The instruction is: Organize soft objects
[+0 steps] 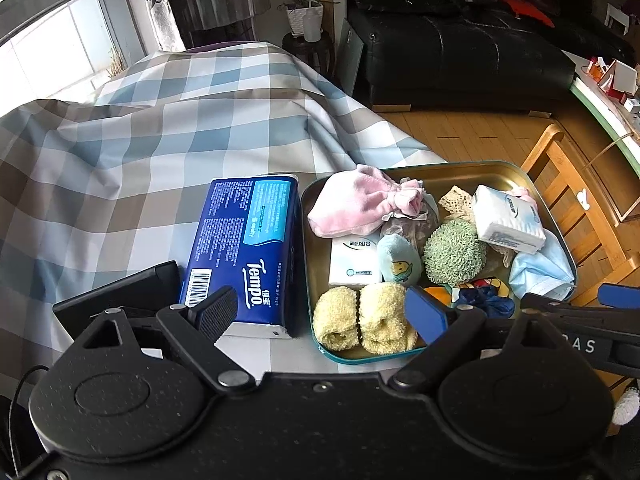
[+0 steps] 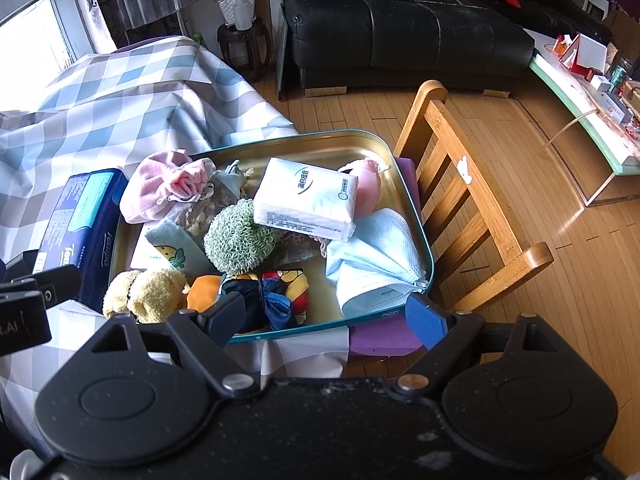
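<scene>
A gold tray with a teal rim [image 1: 460,172] [image 2: 320,148] sits on the checked cloth, heaped with soft things: pink cloth [image 1: 352,204], a green knitted ball [image 1: 454,252] [image 2: 236,240], a white tissue pack [image 1: 506,220] [image 2: 308,204], a pale blue face mask [image 2: 376,256] and two yellow fluffy rolls [image 1: 360,320] [image 2: 148,292]. A blue Tempo tissue pack [image 1: 248,248] [image 2: 80,220] lies left of the tray. My left gripper [image 1: 320,316] hovers open over the pack's near end and the yellow rolls. My right gripper [image 2: 326,318] is open above the tray's front rim, near a colourful cloth bundle [image 2: 268,292].
The blue-and-brown checked cloth [image 1: 160,140] covers the table and slopes away at the back. A wooden chair [image 2: 460,184] stands against the tray's right side. Beyond it are wood floor, a black sofa [image 2: 400,32] and a cluttered glass table [image 2: 592,92].
</scene>
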